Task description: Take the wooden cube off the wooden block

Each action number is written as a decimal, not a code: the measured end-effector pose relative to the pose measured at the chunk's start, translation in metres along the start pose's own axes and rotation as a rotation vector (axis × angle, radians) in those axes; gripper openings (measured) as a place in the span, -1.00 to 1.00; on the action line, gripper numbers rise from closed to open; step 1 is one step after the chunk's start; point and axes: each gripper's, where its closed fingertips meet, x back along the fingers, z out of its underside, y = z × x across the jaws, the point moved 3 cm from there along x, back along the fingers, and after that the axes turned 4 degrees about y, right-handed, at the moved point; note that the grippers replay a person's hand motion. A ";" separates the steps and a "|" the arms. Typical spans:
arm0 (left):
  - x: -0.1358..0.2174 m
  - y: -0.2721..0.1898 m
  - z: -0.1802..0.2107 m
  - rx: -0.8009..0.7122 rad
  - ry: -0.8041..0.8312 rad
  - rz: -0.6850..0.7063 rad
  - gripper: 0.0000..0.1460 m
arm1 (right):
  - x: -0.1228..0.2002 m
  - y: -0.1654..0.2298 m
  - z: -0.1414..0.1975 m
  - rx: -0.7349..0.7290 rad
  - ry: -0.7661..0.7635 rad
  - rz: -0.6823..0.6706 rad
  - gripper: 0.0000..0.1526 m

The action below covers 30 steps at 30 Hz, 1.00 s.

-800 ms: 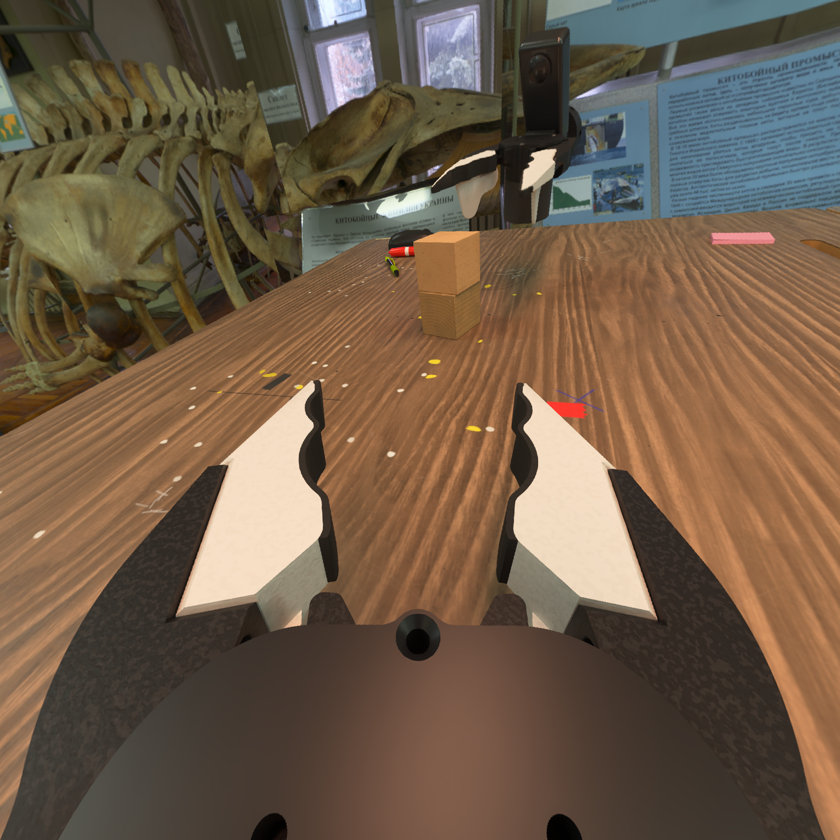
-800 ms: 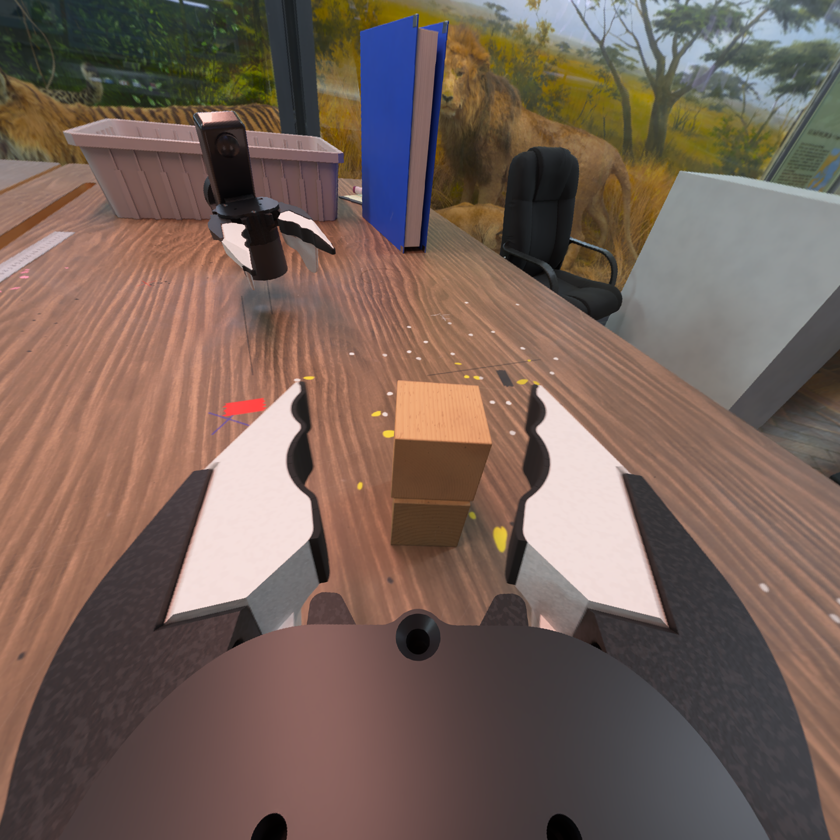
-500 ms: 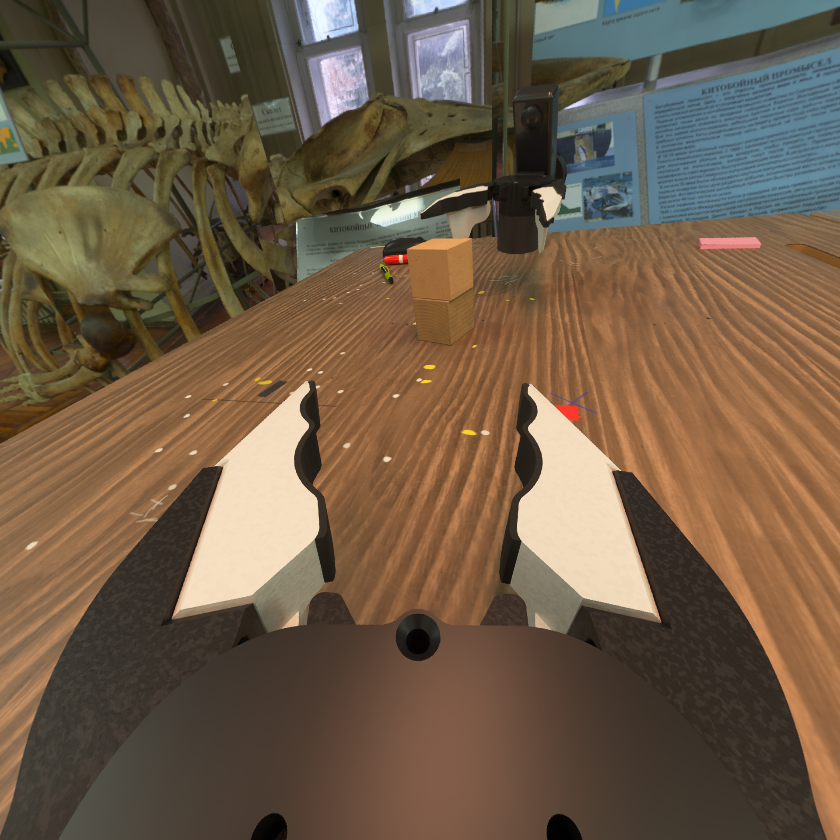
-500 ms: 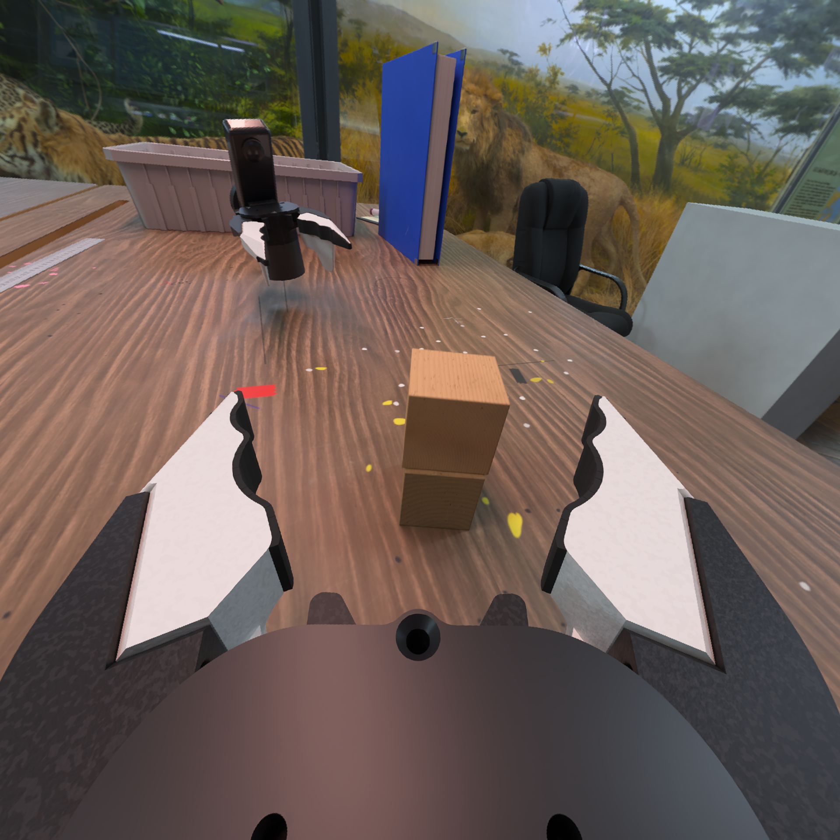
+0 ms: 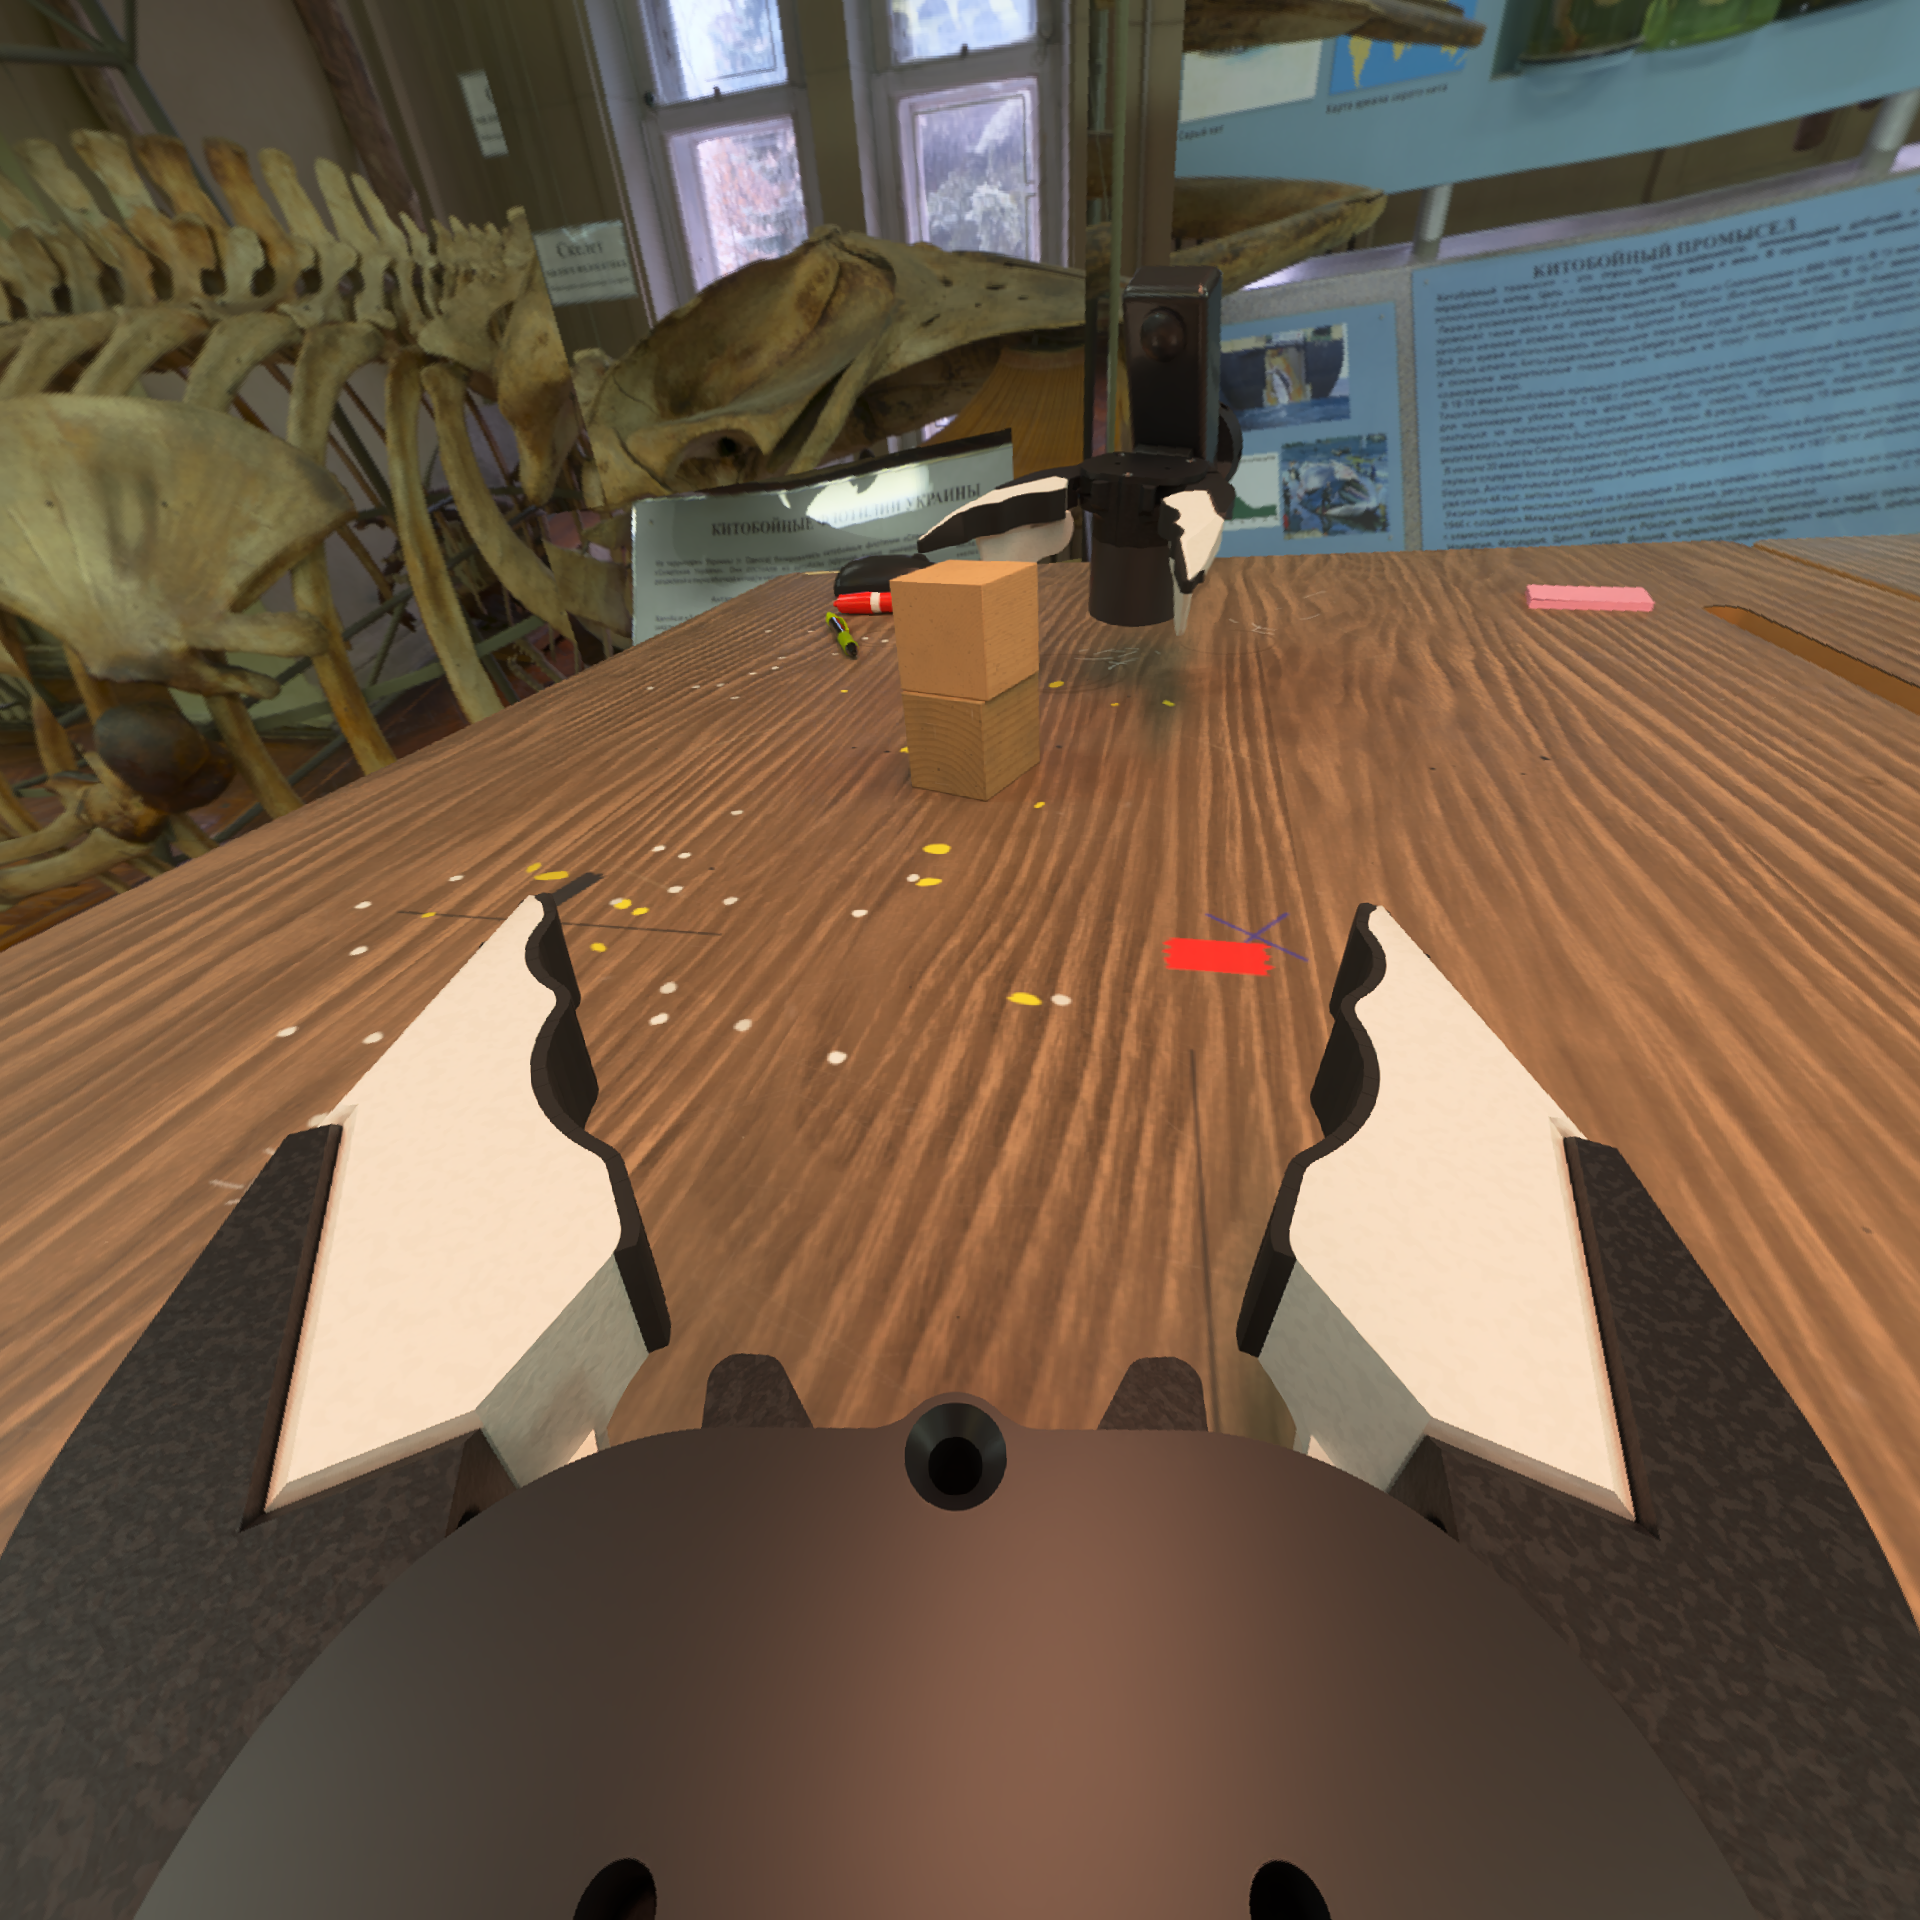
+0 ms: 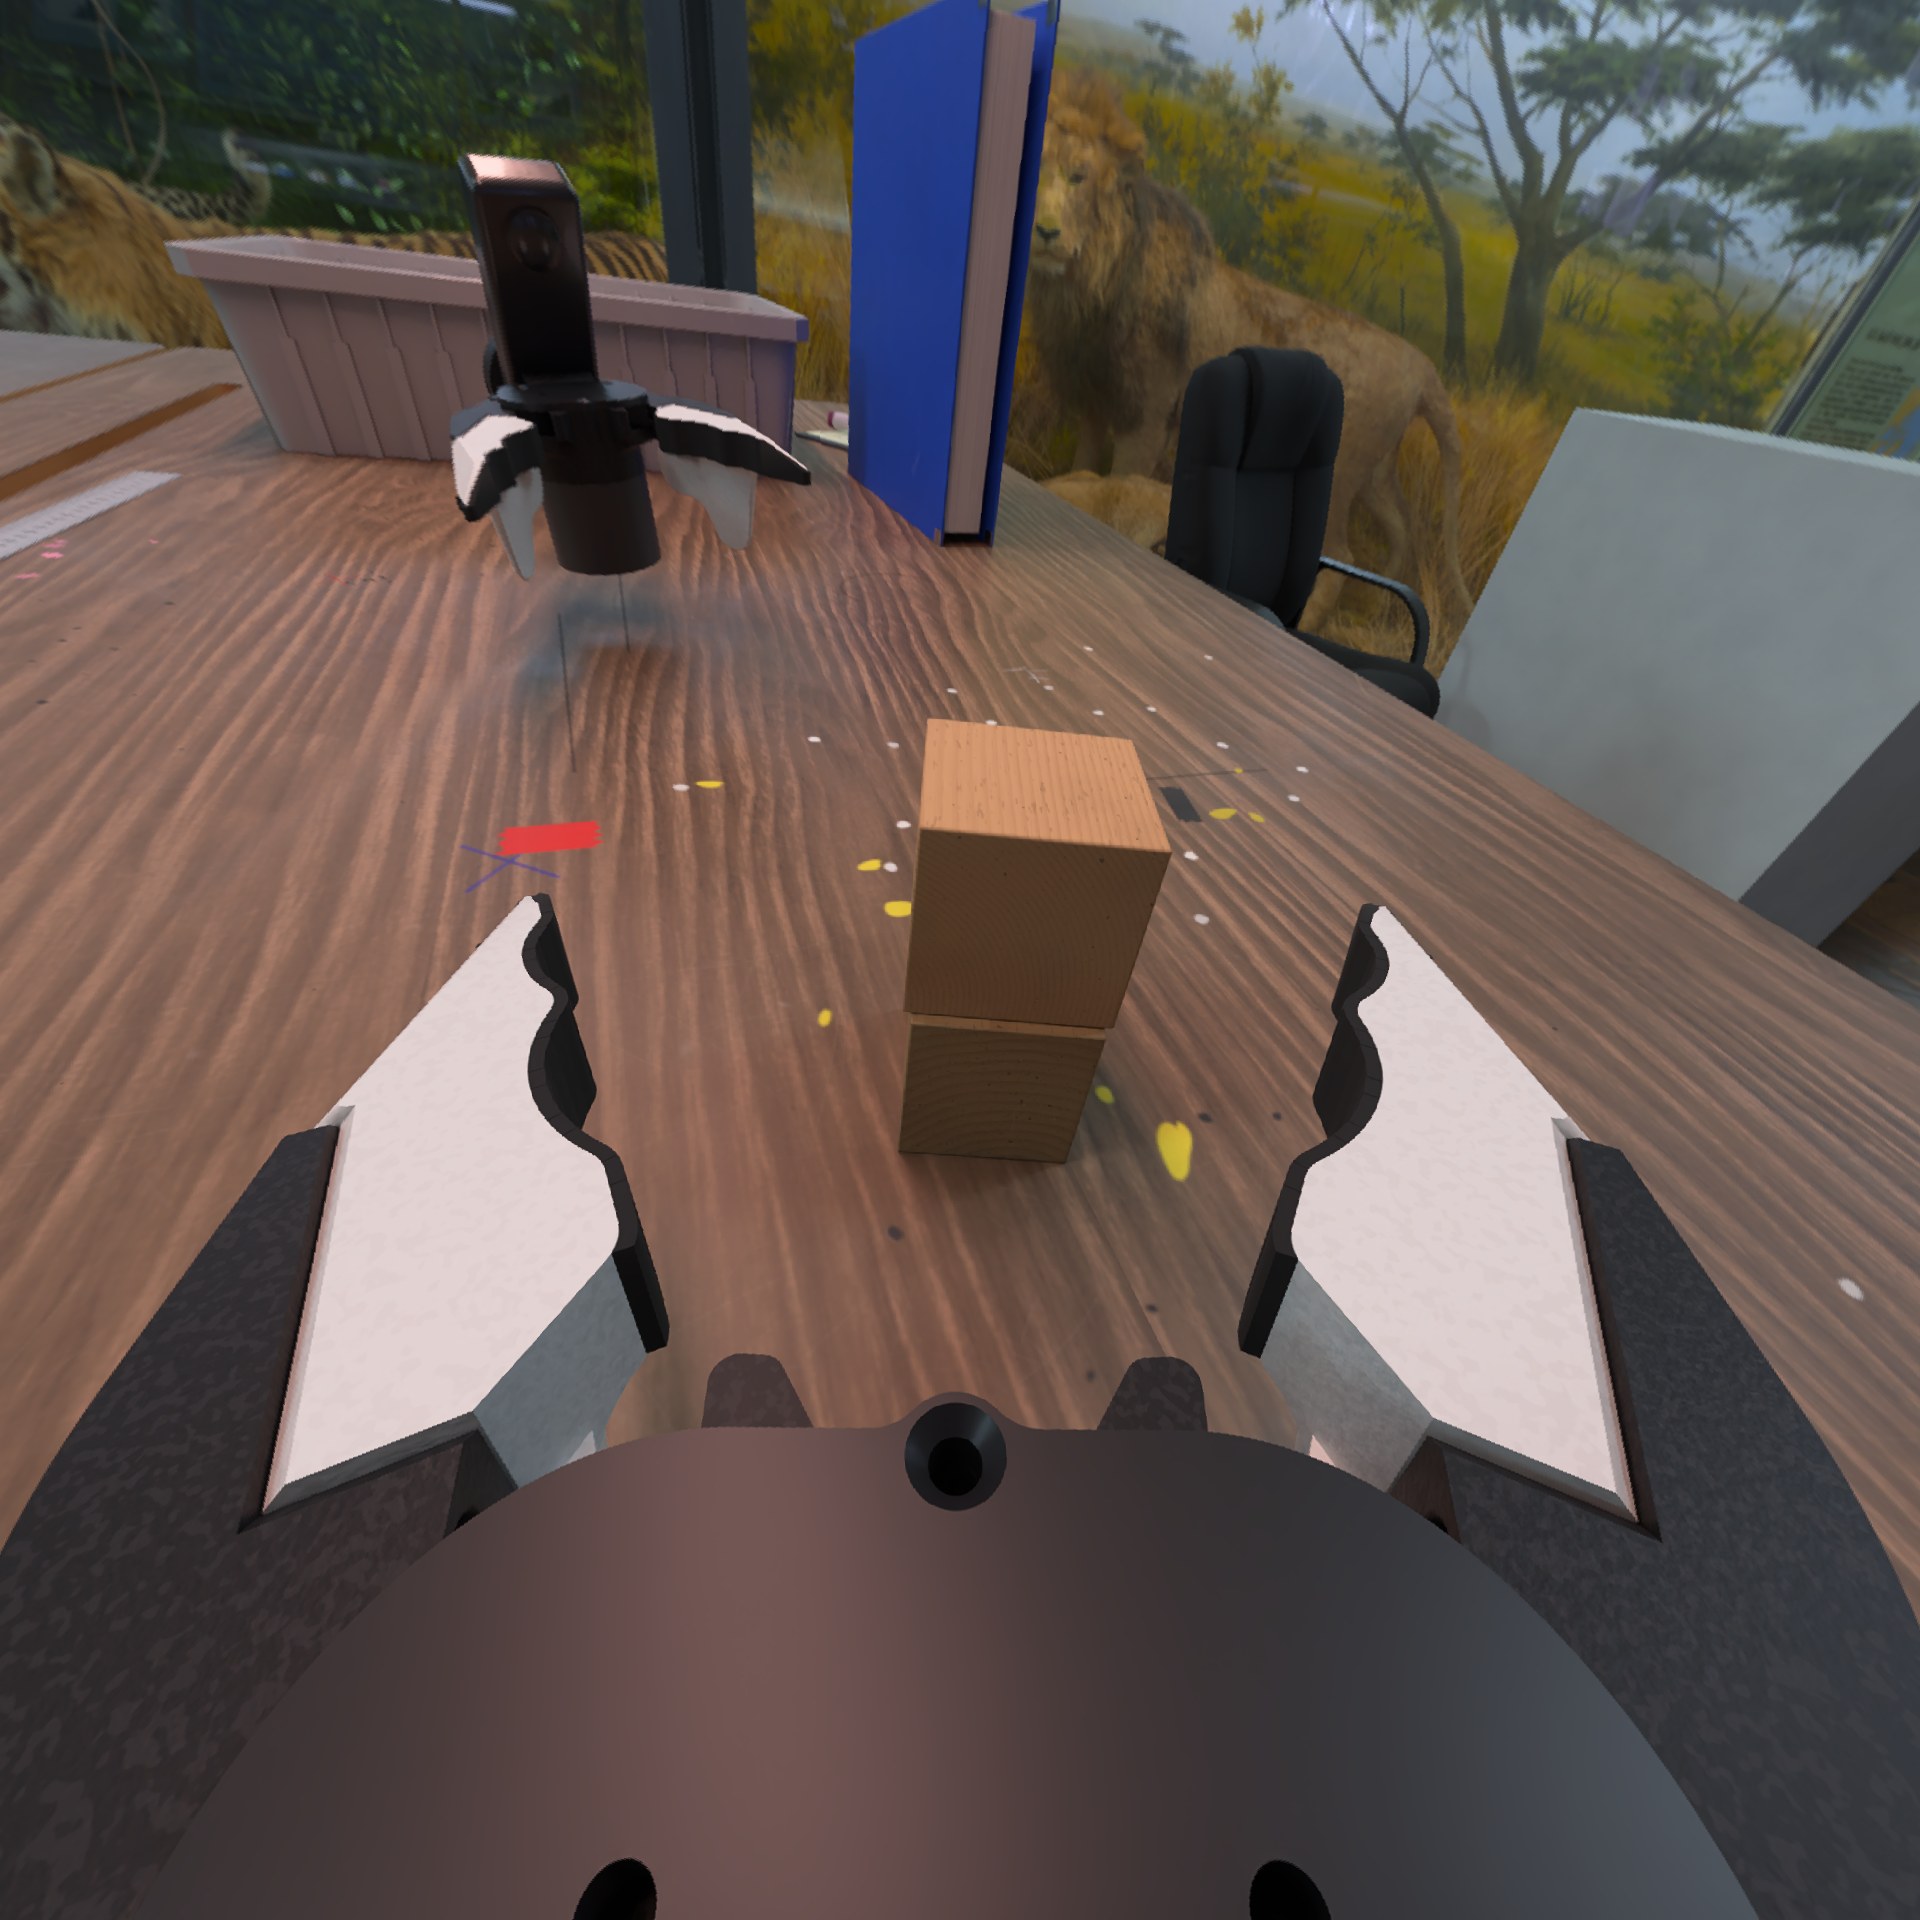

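Nothing lifted yet: smooth light-brown wooden cube [image 6: 1039, 873] sitting squarely on paler square wooden block [image 6: 997, 1091], on brown ridged-grain wooden desk [image 6: 312, 727]. Right hand-held gripper [image 6: 956, 925] near the stack, fingers spread wide, empty. Left hand-held gripper [image 5: 956, 925] well apart from it, likewise spread, empty. Remaining: close in, clamp the cube, lift clear.

The location was a natural history museum hall. A large mounted whale skeleton [image 5: 260, 343] stood beside the wooden table [image 5: 1351, 831], with blue information panels [image 5: 1662, 384] on the wall behind. Opposite, a savanna diorama with a lion [image 6: 1164, 270] formed the backdrop, and a black office chair [image 6: 1278, 488] stood before it.
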 end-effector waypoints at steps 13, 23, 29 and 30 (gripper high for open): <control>0.002 -0.001 -0.001 0.015 -0.020 0.021 0.95 | -0.044 -0.022 0.034 -0.038 0.580 0.034 0.49; 0.002 -0.002 -0.001 0.026 -0.021 0.042 0.95 | -0.046 -0.021 0.028 0.048 0.697 0.035 -0.18; 0.001 -0.002 0.000 0.027 -0.013 0.049 0.95 | -0.070 0.008 -0.038 0.125 0.575 -0.007 -0.22; 0.001 -0.002 0.000 0.026 -0.011 0.049 0.95 | -0.079 0.014 -0.046 0.136 0.549 -0.016 -0.22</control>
